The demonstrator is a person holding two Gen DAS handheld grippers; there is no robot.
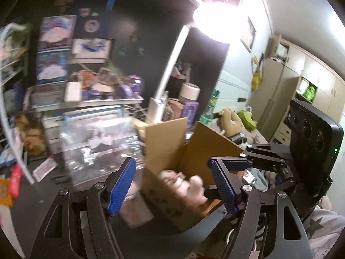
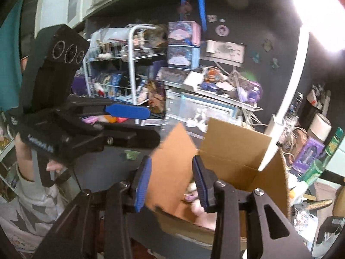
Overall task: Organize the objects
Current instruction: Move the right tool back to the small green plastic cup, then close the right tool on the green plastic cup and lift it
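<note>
Open cardboard box (image 1: 172, 185) sits on the dark desk (image 1: 32, 200), flaps up, dead ahead at 12 o'clock of both grippers. A pale plush toy (image 1: 189, 185) lies inside it, blurred. Left gripper (image 1: 172, 185) is spread wide, blue pads either side of the box's near corner, nothing held. Right gripper (image 2: 171, 183) is spread too, its jaws straddling a box flap (image 2: 172, 166) without closing on it. At 10 o'clock of the box stands a clear plastic case (image 1: 97, 149); a lamp (image 1: 215, 19) glares at 1 o'clock.
</note>
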